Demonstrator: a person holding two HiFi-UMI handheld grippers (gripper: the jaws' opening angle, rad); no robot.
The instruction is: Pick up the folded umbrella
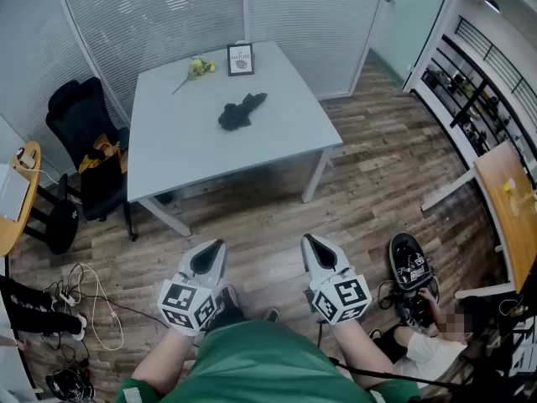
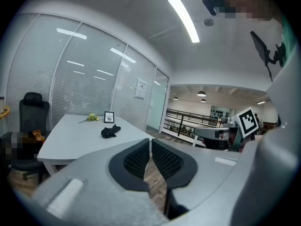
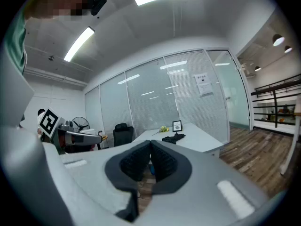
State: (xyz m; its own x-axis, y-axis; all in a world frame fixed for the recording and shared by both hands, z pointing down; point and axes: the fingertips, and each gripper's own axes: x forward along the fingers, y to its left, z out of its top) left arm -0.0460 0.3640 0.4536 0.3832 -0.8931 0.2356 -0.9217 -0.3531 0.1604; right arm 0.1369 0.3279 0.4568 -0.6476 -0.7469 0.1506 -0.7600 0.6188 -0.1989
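A black folded umbrella (image 1: 242, 110) lies near the middle of a white table (image 1: 193, 149), far ahead of both grippers. It shows small in the left gripper view (image 2: 110, 131) and in the right gripper view (image 3: 173, 137). My left gripper (image 1: 220, 243) is held low over the wooden floor, well short of the table, its jaws shut with nothing between them (image 2: 150, 141). Beside it on the right, my right gripper (image 1: 306, 238) is likewise shut and empty (image 3: 150, 143).
A small framed card (image 1: 241, 60) and a yellow flower (image 1: 198, 67) stand at the table's far edge. A black office chair (image 1: 88, 141) with a bag is left of the table. Cables (image 1: 84, 296) lie on the floor at left. A seated person (image 1: 419, 342) is at lower right.
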